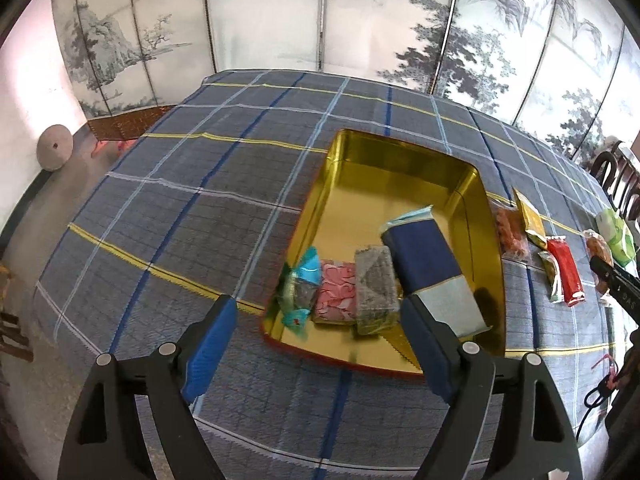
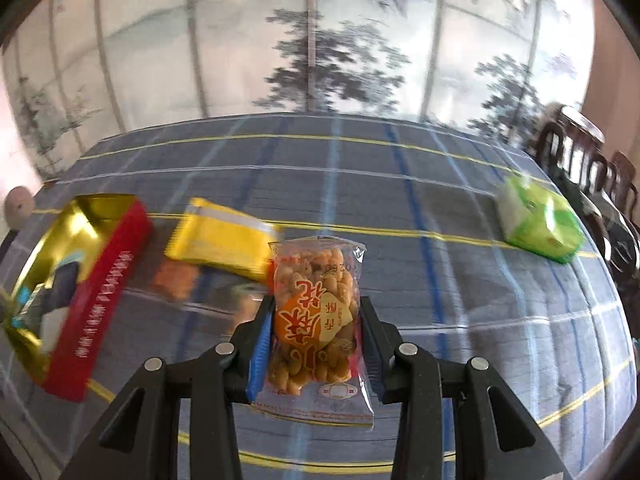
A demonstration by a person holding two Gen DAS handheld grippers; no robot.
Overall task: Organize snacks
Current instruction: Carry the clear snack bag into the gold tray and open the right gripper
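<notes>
Left wrist view first: the left gripper [image 1: 316, 344] hangs with its blue-padded fingers spread wide and nothing between them, just over the near end of the gold tin [image 1: 400, 168]. Lined up along that near end are a teal-wrapped sweet [image 1: 302, 292], a pink packet [image 1: 335, 298], a grey foil packet [image 1: 376, 292] and a navy-and-white pouch [image 1: 432, 276] leaning against the right wall. To the right of the tin, loose on the blue plaid tablecloth [image 1: 200, 208], lie a red stick packet [image 1: 566, 272] and a few others, well apart from the tin.

Right wrist view now: the right gripper [image 2: 316, 344] is pinching a clear peanut packet [image 2: 316, 308] across its middle, pads pressing both sides, the packet upright above the cloth. Light and crinkly, I'd judge, slick film with loose nuts that shift; mid-body is the sound place to hold, and a hard squeeze could crush them. The tin sits at the left edge, red-sided; a yellow packet [image 2: 224, 240] lies beside it, a green pouch [image 2: 540, 224] far right. The picture is smeared, so the small orange thing near the yellow packet I can't name.

The cloth looks soft and quilted; a painted folding screen [image 2: 320, 40] backs the table, with dark wooden chairs [image 2: 580, 152] at the right
</notes>
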